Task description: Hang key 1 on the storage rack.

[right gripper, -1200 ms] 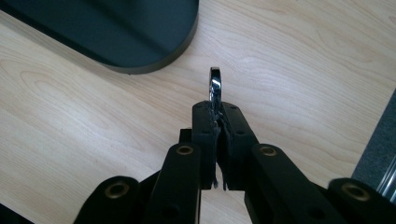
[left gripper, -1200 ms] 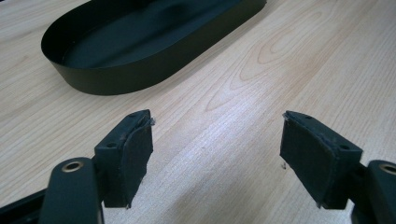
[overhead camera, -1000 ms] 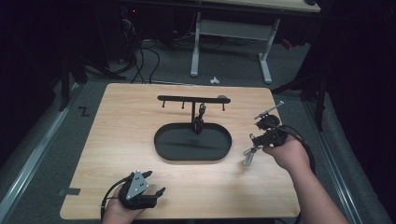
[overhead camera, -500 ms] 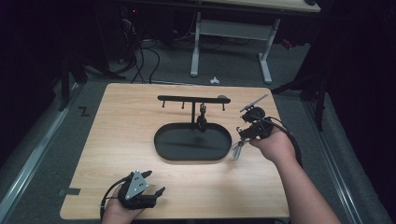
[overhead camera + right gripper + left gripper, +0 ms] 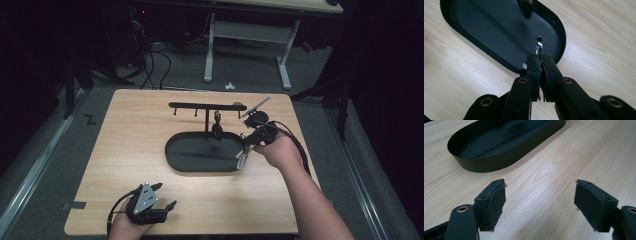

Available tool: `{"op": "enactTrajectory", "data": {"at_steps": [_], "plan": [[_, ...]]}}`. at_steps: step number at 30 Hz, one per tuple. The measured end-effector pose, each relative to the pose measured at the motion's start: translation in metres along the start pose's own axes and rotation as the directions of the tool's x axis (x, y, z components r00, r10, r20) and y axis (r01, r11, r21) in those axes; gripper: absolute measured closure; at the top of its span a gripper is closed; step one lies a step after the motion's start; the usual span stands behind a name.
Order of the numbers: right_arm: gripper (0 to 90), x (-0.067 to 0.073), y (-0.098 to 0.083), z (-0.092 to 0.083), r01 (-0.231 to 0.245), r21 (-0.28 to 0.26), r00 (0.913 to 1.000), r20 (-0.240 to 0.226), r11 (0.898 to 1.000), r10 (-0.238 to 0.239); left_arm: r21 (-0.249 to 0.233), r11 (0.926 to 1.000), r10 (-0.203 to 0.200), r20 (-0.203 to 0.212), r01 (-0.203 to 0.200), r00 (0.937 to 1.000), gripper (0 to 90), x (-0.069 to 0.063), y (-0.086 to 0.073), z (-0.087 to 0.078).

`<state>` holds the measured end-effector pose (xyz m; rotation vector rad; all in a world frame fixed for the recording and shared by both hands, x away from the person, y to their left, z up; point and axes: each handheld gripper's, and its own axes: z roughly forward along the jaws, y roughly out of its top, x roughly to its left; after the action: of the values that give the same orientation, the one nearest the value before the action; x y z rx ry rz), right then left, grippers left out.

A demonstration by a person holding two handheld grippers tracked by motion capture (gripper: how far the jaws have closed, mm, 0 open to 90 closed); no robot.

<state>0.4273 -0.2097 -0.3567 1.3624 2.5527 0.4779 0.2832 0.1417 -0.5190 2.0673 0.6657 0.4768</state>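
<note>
Table: a light wooden table top [image 5: 140,150] carries everything; places below are given relative to the black tray.
Tray: a black oval tray [image 5: 200,167] with a low wall lies near the middle of the table, its long axis running left to right in the high view. Its floor is dark and bare where it shows.
Stand: a black hanging stand [image 5: 206,106] rises at the far edge of the tray, with a thin horizontal bar parallel to the tray's long axis. A small dark item [image 5: 217,131] hangs from the bar above the far part of the tray; what it is I cannot tell.
Left gripper: the left gripper [image 5: 161,197] rests low at the near side of the tray, well apart from it. In the left gripper view its pads [image 5: 496,200] stand wide apart with only bare wood between them.
Right gripper: the right gripper [image 5: 243,156] is at the right end of the tray, pointing down toward the rim. Its jaws are pressed together on a thin shiny piece.
Metal piece: a small chrome metal piece [image 5: 539,46], narrow and long, is clamped at its near end. Its long axis follows the jaws, and its free rounded end points away from the gripper, over the tray floor just inside the right end.
</note>
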Motion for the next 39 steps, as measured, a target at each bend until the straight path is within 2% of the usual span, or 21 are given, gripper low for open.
{"op": "enactTrajectory", "data": {"at_steps": [13, 22, 31, 39], "plan": [[86.2, -0.001, 0.024, -0.014, -0.007, -0.045, 1.0, 0.004, 0.999, 0.007, 0.002, 1.0, -0.003, 0.002, 0.003, 1.0, 25.6, 0.001, -0.001, 0.0], [86.2, -0.005, 0.038, -0.017, -0.017, -0.054, 0.9998, 0.009, 0.998, 0.018, -0.003, 1.0, -0.007, -0.002, 0.007, 1.0, 25.6, 0.001, -0.001, -0.001], [86.1, -0.013, 0.041, -0.015, -0.049, -0.063, 0.9988, 0.006, 0.997, 0.049, -0.004, 0.9999, -0.01, -0.002, 0.01, 1.0, 25.6, 0.002, -0.002, 0.0], [86.1, -0.016, 0.041, -0.012, -0.054, -0.072, 0.9985, 0.004, 0.996, 0.054, 0.003, 1.0, -0.002, 0.005, 0.002, 1.0, 25.6, 0.001, -0.001, 0.0]]}}
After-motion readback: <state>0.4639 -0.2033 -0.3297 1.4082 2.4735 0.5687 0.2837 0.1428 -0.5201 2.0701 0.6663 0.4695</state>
